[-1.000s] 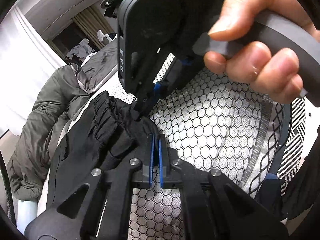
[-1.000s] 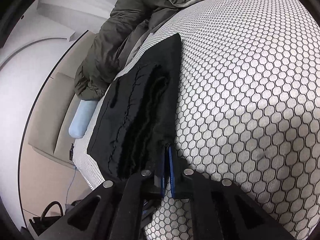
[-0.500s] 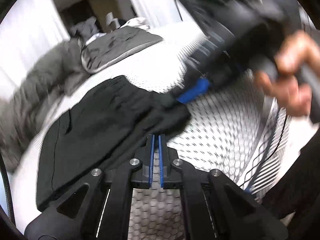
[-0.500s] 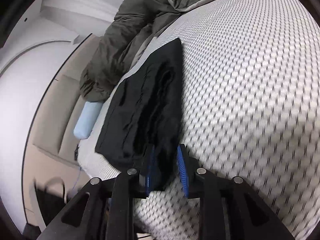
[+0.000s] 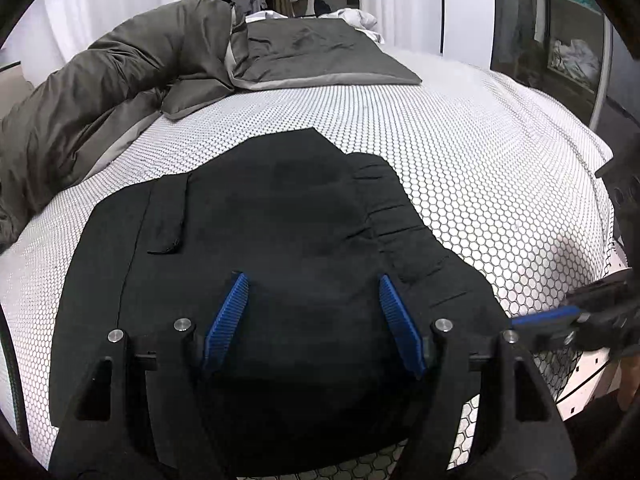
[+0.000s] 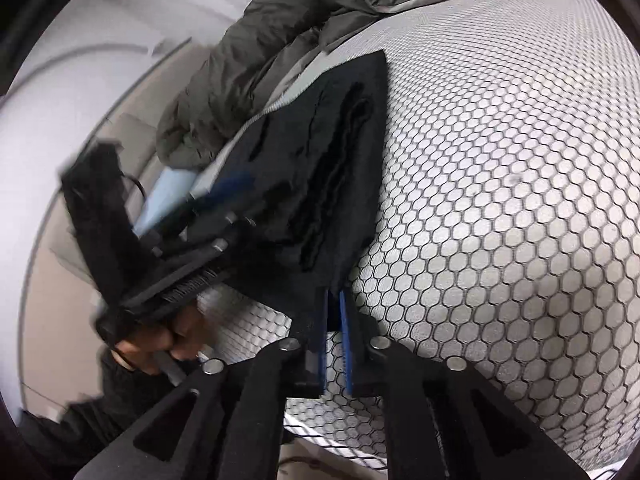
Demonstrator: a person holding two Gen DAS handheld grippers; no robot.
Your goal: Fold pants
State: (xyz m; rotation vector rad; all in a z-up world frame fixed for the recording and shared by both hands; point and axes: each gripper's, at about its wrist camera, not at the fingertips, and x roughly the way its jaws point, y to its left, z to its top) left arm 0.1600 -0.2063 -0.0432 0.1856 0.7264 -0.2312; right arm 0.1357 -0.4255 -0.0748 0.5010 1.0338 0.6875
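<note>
Black pants (image 5: 280, 232) lie folded flat on the hexagon-patterned bed cover (image 5: 480, 160). My left gripper (image 5: 312, 278) hovers over their near part. Its jaws are opening wide, and nothing sits between the blue pads (image 5: 226, 320). The right wrist view shows the pants (image 6: 332, 152) as a long folded stack. My right gripper (image 6: 333, 300) sits at their near corner with its jaws closing to a narrow gap. Bed cover shows through that gap and no cloth is pinched. The left gripper (image 6: 224, 196) is blurred there, held by a hand (image 6: 160, 336). The right gripper's blue pad (image 5: 548, 315) enters at the right edge.
A bunched grey duvet (image 5: 100, 92) lies at the back left, with a flat grey blanket (image 5: 320, 56) behind the pants. A pale blue roll (image 6: 168, 196) rests by the bed's far side. The bed's edge (image 5: 592, 364) drops off to the right. White curtains hang behind.
My left gripper let go of the pants, rolled, drew back and upward, and spread wide. My right gripper released the corner, backed off slightly and is narrowing again. The pants now lie flat.
</note>
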